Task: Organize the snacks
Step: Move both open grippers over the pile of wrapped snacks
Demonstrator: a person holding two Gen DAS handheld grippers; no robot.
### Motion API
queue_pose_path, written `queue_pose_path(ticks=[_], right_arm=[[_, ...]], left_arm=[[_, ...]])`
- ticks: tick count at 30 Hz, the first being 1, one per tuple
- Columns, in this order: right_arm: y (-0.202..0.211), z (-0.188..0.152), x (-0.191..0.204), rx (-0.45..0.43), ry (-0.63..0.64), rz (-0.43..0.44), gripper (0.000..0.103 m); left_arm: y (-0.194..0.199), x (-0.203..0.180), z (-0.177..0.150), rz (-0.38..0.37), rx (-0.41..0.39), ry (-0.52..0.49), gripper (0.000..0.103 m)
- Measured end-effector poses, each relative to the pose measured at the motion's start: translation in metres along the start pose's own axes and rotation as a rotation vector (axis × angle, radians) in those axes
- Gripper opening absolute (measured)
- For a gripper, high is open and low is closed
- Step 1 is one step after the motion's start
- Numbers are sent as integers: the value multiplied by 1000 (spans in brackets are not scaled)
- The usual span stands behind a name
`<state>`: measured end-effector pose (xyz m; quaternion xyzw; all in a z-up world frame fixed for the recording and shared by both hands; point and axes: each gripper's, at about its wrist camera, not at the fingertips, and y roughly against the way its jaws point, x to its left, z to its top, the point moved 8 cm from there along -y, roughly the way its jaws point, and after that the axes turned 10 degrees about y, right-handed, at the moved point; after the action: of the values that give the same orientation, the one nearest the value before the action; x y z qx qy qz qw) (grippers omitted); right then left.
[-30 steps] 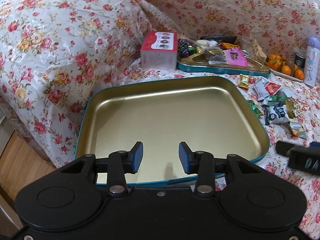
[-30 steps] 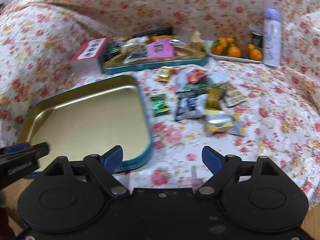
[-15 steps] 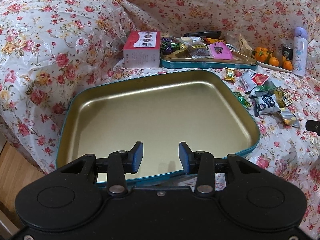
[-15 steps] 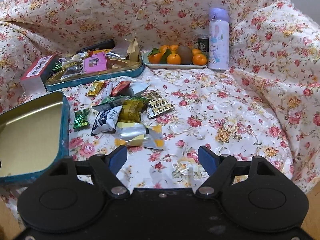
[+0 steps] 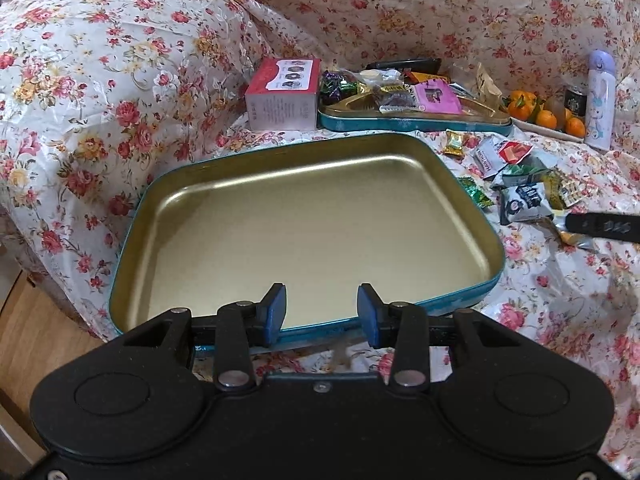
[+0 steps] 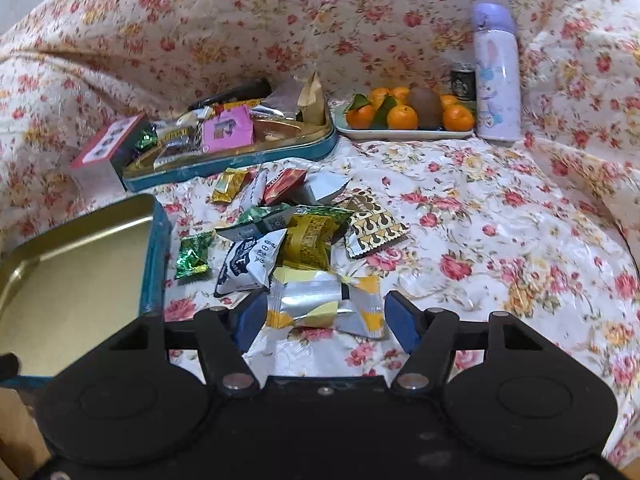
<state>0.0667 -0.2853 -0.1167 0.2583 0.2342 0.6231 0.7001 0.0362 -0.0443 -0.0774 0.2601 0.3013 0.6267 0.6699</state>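
Note:
An empty gold tin tray with a teal rim point(image 5: 208, 208) lies on the floral cloth; it also shows in the right wrist view point(image 6: 156, 240). Loose snack packets point(image 6: 280, 236) lie in a pile to its right, also seen in the left wrist view point(image 5: 524, 196). My left gripper point(image 5: 322, 310) is open and empty at the tray's near rim. My right gripper point(image 6: 326, 320) is open, its jaws on either side of a silver and yellow packet point(image 6: 324, 304), low over it. Whether the fingers touch it I cannot tell.
A second tin tray point(image 6: 224, 160) full of snacks sits at the back, with a red and white box point(image 5: 282, 94) to its left. A plate of oranges point(image 6: 404, 114), a small dark can point(image 6: 464, 82) and a lilac bottle point(image 6: 496, 72) stand at the back right.
My right gripper has moved forward and down onto the snack pile, so the silver and yellow packet now lies between its jaws. My left gripper has pulled back slightly from the tray.

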Motion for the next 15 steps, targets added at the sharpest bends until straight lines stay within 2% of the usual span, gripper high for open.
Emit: queue_pose_path(ticks=[7, 15], right_arm=[[-27, -8, -2, 47, 87, -36, 67], [-25, -10, -41, 25, -1, -93, 66]], left_arm=[[7, -30, 15, -36, -6, -35, 48], [-4, -93, 31, -131, 25, -105, 48]])
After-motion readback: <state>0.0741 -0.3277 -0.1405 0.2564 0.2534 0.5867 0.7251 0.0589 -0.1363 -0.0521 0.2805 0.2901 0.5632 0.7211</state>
